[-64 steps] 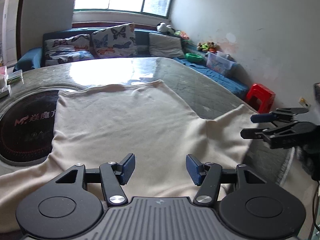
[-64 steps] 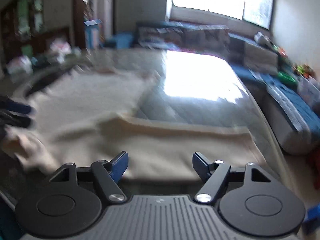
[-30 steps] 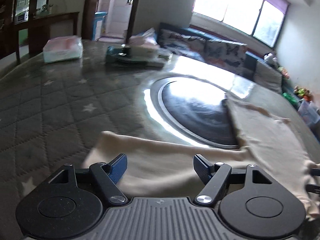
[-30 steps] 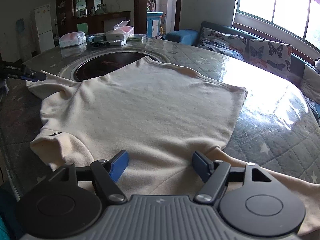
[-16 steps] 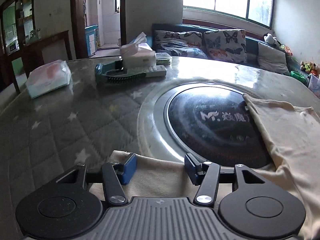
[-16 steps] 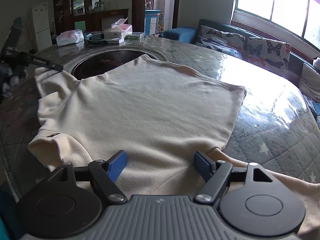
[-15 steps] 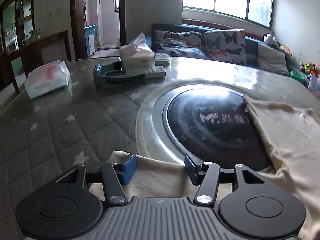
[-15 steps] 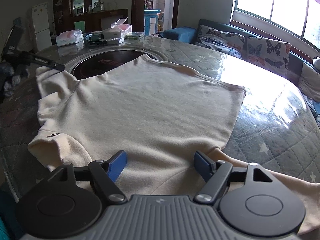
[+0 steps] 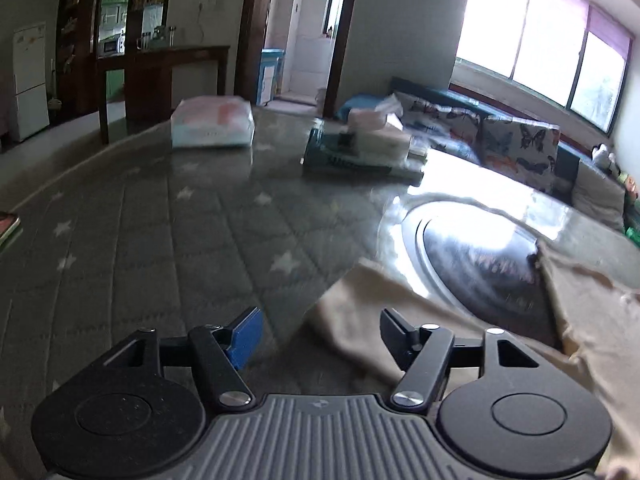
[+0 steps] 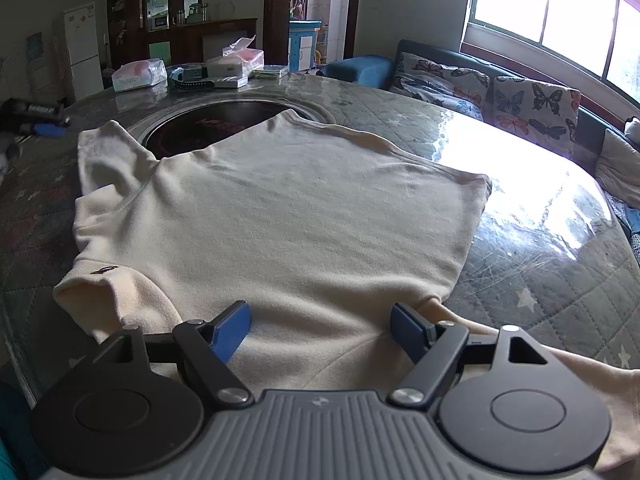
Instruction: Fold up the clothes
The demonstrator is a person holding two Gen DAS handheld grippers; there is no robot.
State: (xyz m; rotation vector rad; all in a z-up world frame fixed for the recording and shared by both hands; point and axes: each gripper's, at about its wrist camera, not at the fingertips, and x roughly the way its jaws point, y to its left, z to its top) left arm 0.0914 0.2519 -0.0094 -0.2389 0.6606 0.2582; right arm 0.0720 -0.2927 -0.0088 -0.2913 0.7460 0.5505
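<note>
the shirt [image 10: 288, 216] lies flat on the desk [image 10: 560, 248], soft and light fleece. both my jaws are spread, holding nothing. i would pinch the sleeve [image 9: 360, 304] edge.

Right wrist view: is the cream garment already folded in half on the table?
No. The cream garment lies spread flat on the table, one sleeve reaching toward the dark round inset, and the right gripper is open above it.
</note>
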